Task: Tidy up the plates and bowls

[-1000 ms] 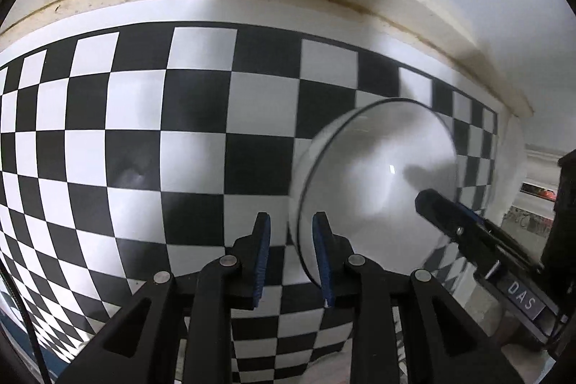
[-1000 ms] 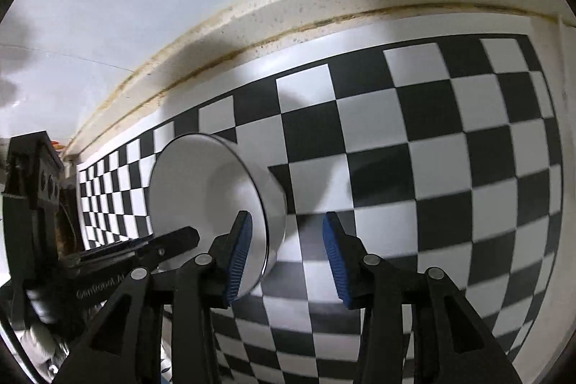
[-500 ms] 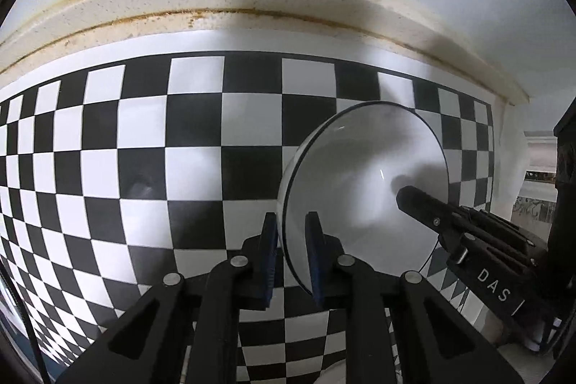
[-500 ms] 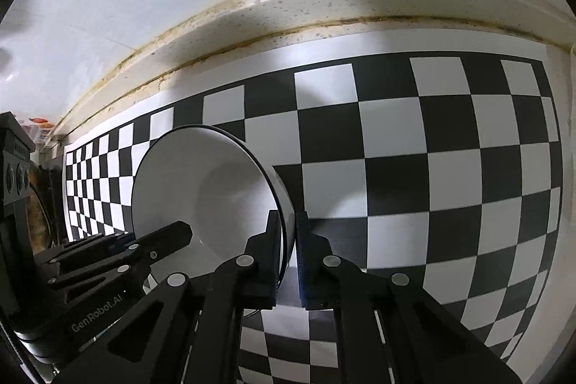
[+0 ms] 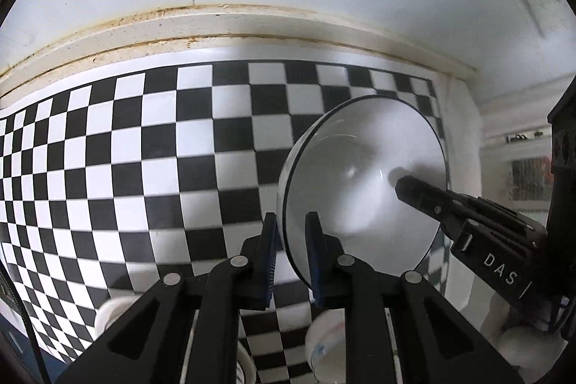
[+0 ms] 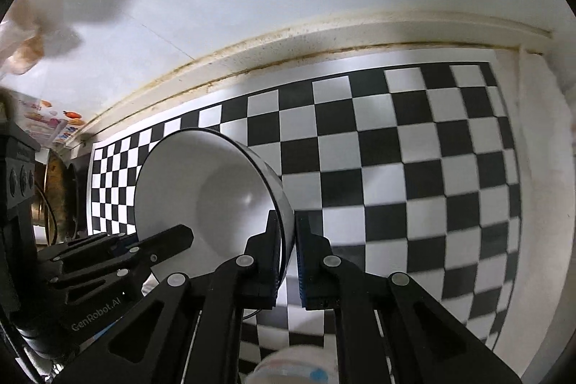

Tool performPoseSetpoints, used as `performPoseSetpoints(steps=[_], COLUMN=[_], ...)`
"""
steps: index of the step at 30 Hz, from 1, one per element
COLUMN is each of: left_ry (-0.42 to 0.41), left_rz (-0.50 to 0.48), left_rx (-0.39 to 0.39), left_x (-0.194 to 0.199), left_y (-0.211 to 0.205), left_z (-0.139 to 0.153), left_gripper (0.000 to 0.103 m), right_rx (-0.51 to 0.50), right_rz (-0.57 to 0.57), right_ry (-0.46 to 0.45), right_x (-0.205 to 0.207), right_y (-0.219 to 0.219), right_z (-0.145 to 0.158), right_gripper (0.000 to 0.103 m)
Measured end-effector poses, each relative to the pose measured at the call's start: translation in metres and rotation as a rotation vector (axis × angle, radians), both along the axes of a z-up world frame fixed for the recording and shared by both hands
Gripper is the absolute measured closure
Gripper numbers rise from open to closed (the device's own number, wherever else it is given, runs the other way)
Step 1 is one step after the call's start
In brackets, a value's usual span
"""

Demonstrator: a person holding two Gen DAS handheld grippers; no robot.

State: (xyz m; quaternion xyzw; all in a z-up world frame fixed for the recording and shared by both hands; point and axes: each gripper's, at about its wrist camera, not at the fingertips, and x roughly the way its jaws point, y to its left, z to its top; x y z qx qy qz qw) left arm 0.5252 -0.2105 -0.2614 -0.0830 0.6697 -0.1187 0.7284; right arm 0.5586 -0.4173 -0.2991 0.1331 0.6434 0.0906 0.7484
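Note:
A white bowl [image 5: 363,182] with a thin dark rim is held in the air above the checkered mat [image 5: 144,150]. My left gripper [image 5: 291,251] is shut on its left rim. My right gripper [image 6: 287,251] is shut on its right rim; the bowl also shows in the right wrist view [image 6: 208,189]. Each gripper appears in the other's view, the right one [image 5: 468,225] and the left one [image 6: 118,254]. The bowl is empty and its opening tilts toward the cameras.
The mat lies on a white counter against a stained wall ledge [image 5: 252,27]. White round dishes [image 5: 331,340] sit low, below the grippers, and one shows in the right wrist view [image 6: 298,366]. Dark appliances [image 6: 21,189] stand at the left.
Both grippers closed on the bowl's rim, then lifted it up and away from the mat. More wall and white dishes below have come into view.

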Motion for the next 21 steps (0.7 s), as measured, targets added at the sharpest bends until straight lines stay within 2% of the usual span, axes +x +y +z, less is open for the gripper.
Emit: performPoseSetpoints(steps=[5,11,21], left_ry=[-0.033,-0.035,-0.005], left_rz=[-0.039,-0.087,-0.158], left_rx=[-0.015,-0.02,-0.015], left_x=[-0.029,-0.068,-0.126], left_y=[-0.005,-0.017,-0.032], left_z=[0.023,0.031,0.023], left_gripper=[0.09,0.09,0.09], right_rx=[-0.019,-0.023,-0.039], right_rz=[-0.015,-0.049,-0.086], right_ry=[-0.026,-0.035,0.005], right_x=[-0.04,-0.091,-0.169], right_y=[-0.003,-0.017,-0.026], right_z=[0.027,0.045,0.035], right_gripper=[0.094,0.094,0.094])
